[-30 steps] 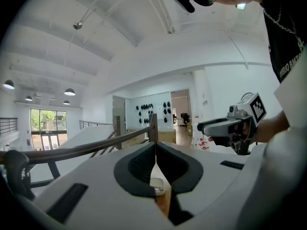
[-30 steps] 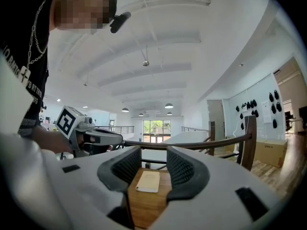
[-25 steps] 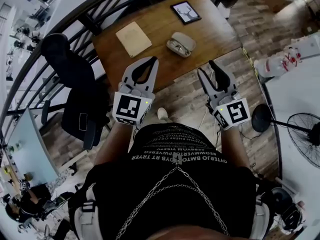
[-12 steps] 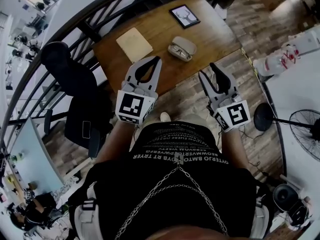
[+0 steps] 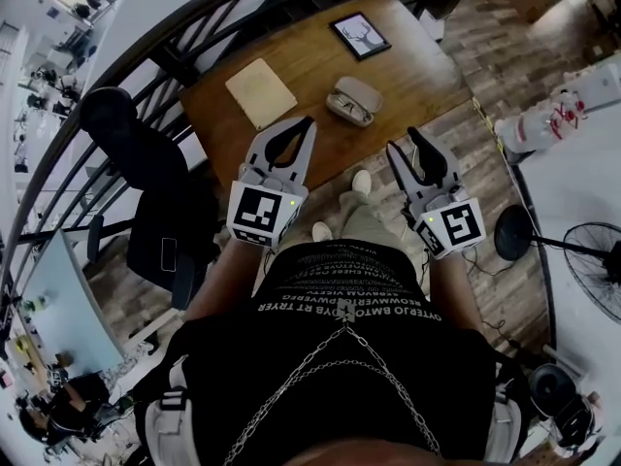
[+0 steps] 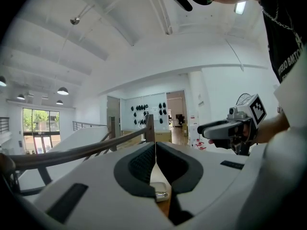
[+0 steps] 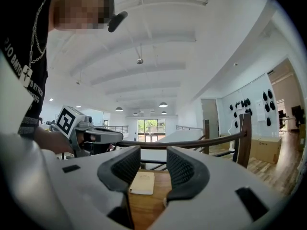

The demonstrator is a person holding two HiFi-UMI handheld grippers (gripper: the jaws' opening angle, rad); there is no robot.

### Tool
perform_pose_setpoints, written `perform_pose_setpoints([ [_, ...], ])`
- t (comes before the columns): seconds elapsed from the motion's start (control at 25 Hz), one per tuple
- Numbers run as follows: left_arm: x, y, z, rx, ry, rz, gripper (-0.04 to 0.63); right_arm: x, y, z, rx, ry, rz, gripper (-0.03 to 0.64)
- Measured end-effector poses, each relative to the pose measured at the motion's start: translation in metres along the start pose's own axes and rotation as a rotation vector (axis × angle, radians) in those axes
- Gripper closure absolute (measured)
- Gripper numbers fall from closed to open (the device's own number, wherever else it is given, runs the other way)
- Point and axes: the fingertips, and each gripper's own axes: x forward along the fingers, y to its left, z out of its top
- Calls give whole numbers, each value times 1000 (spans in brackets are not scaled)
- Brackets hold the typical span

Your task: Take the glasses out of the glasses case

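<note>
- Your views run bright: daylight through the far window (image 7: 151,126), slightly blown out.
- Ceiling lamps (image 6: 62,90) lit; shadows are soft.
- Fisheye bends your edges; corners vignette black.
- Close foreground reads soft.

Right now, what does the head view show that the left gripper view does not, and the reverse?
Only the head view shows the framed picture, the beige notebook, the black chair and the standing fan. Only the left gripper view shows the ceiling lamps and the far window. Both show the glasses case on the wooden table, the left gripper with its fingers touching at the tips, and the right gripper, empty with its fingers apart.
</note>
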Motion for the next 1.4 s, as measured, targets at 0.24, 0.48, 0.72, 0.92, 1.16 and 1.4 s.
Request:
perform_pose_setpoints([
  [0.24,17,20,0,-5,22,39,566,33,-14,7,4,-11,56,460],
  [0.48,42,33,2,-24,25,64,566,55,-35,2,16,9,97,460],
  [0.72,64,43,4,-27,29,79,566,78,-54,1,15,18,129,460],
  [0.92,80,50,1,-37,39,89,566,91,-68,-2,18,34,147,460],
  [1.16,98,51,-2,-39,50,90,566,103,-83,-6,21,36,164,460],
  [1.4,114,51,-13,-49,83,98,566,112,-97,-17,35,51,182,460],
])
